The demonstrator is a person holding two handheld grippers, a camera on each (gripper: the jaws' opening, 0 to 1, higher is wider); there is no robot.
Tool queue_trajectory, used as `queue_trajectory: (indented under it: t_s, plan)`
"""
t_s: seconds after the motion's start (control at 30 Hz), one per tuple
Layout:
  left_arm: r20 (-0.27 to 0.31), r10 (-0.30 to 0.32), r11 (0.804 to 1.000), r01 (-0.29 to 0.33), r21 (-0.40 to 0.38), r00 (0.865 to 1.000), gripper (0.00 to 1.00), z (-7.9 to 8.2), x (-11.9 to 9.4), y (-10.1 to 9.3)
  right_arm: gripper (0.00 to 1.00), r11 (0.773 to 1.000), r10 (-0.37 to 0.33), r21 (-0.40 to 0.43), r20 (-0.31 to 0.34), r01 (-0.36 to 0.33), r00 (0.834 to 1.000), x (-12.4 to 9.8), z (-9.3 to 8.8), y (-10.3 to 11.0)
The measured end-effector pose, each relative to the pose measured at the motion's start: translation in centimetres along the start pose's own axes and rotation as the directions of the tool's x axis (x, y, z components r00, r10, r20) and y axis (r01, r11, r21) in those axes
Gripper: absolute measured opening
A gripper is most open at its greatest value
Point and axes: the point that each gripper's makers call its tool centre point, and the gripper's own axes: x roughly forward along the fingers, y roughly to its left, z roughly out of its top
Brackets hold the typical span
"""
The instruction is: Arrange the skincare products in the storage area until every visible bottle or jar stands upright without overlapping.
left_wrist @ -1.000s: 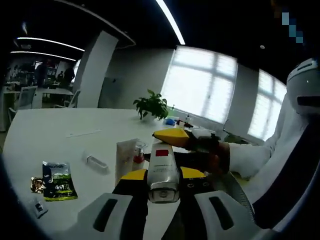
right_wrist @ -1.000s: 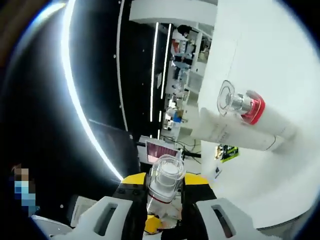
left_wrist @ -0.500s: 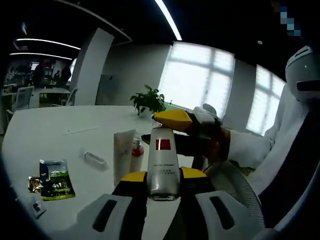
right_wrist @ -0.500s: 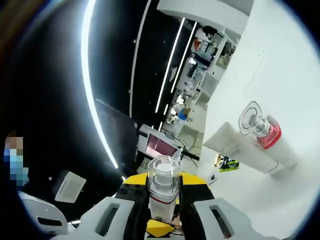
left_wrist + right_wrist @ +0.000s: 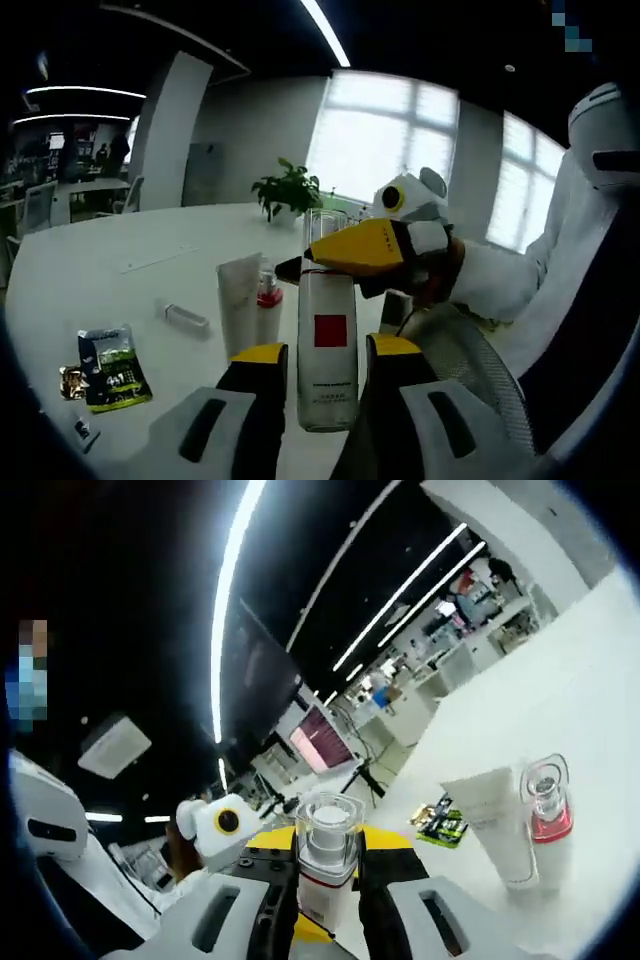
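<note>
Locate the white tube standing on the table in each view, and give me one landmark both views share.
Left gripper view: the white tube stands left of centre, just left of the held bottle.
Right gripper view: the same tube stands at lower right.
Shared landmark: the small red-collared bottle right beside the tube.

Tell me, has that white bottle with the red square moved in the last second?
Yes. The bottle, held by both grippers, has swung upright: its neck now reaches above the tube standing on the table, where earlier it lay lower, pointing forward.
</note>
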Motion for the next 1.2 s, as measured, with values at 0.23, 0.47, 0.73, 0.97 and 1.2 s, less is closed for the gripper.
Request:
queue_trajectory:
  t_s: [0.23,0.47,0.73,0.97,1.2]
  plan:
    - [-0.017,-0.039,0.999,0.040,0.008,0.999,0.26,-0.1,0.1,-0.4,0.16,0.901,0.053,-0.420,-0.145,-0.110,0.988,0.3,-0.9,2.1]
    - [-0.044,-0.142,0.988,0.144,0.053,0.989,0.23,-0.5,0.0,-1.7,0.15,0.837,0.148,-0.471,-0.296,-0.279,0.944,-0.5,-1.6,3.0]
    - [-0.068,-0.231,0.967,0.237,0.099,0.971,0.23,-1.1,0.4,-3.9,0.16,0.787,0.248,-0.448,-0.398,-0.424,0.883,-1.6,-2.5,3.6]
    - [-0.071,-0.206,0.965,0.215,0.149,0.976,0.21,-1.1,0.5,-4.6,0.16,0.789,0.259,-0.445,-0.384,-0.424,0.886,-1.8,-2.9,3.9]
    - [-0.110,-0.103,0.981,0.119,0.153,0.989,0.20,-2.1,1.0,-2.7,0.16,0.820,0.136,-0.488,-0.341,-0.299,0.930,-1.1,-3.2,2.0]
